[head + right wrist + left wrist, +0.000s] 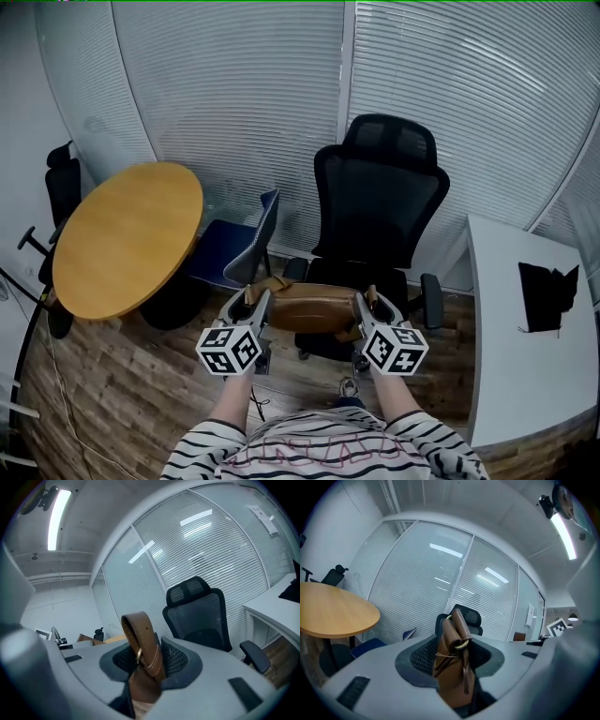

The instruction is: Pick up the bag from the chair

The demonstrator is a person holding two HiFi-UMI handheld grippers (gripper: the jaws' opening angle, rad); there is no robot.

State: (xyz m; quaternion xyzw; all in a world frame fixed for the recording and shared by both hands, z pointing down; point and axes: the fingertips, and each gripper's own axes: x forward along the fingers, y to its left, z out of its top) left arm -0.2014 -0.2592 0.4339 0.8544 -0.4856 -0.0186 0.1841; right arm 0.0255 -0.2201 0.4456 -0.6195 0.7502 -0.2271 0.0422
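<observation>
A brown leather bag [312,307] hangs in the air between my two grippers, just above the seat of the black mesh office chair [380,197]. My left gripper [255,302] is shut on the bag's left end, where a folded strap with a metal ring [459,639] shows between the pads. On the bag's right end my right gripper [367,300] is shut, with the buckled brown strap [143,651] pinched in its jaws. The chair's tall backrest [199,611] stands behind the strap in the right gripper view.
A round wooden table [127,234] is at the left, with a blue chair [234,246] tucked beside it. A white desk [525,328] carrying a dark object [547,295] runs along the right. Window blinds [281,103] close off the back.
</observation>
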